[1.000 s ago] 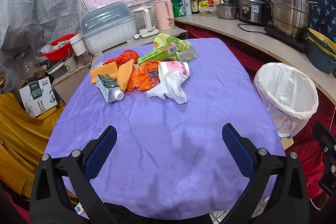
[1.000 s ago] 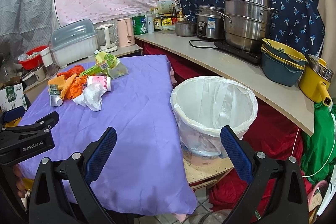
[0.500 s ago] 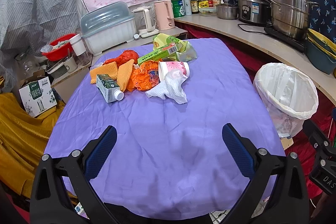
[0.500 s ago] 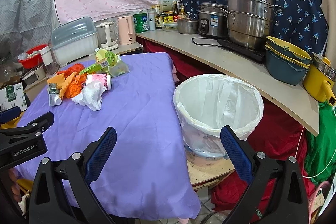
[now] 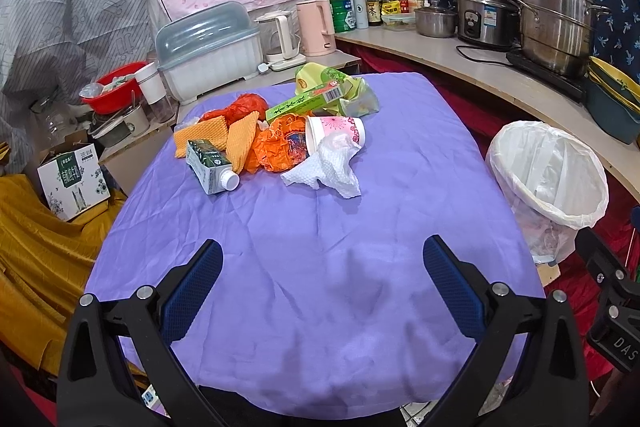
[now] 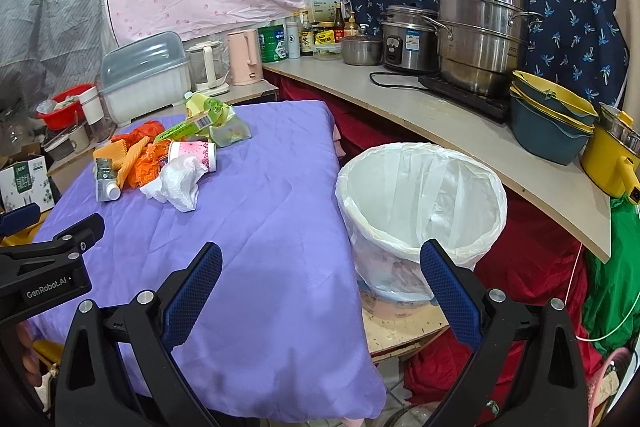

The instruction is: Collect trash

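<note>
A pile of trash lies at the far end of the purple-covered table (image 5: pixel 320 267): a white crumpled tissue (image 5: pixel 332 173), a pink paper cup (image 5: pixel 336 133), orange wrappers (image 5: pixel 280 145), a green milk carton (image 5: pixel 210 167), a green box (image 5: pixel 306 103) and a yellow-green bag (image 5: pixel 332 83). The same tissue (image 6: pixel 176 183) and cup (image 6: pixel 194 153) show in the right wrist view. A bin lined with a white bag (image 6: pixel 420 211) stands right of the table; it also shows in the left wrist view (image 5: pixel 548 183). My left gripper (image 5: pixel 322 291) is open over the table's near part. My right gripper (image 6: pixel 320 291) is open near the bin.
A counter (image 6: pixel 460 131) to the right carries steel pots (image 6: pixel 480 35), a rice cooker (image 6: pixel 408 39) and stacked bowls (image 6: pixel 548 123). Behind the table stand a dish box (image 5: pixel 208 51) and kettles (image 5: pixel 316 27). A yellow cloth (image 5: pixel 36 247) lies left of the table.
My right gripper has shifted slightly left and forward, so the bin sits more to the right in its view. The left gripper and the trash have not moved.
</note>
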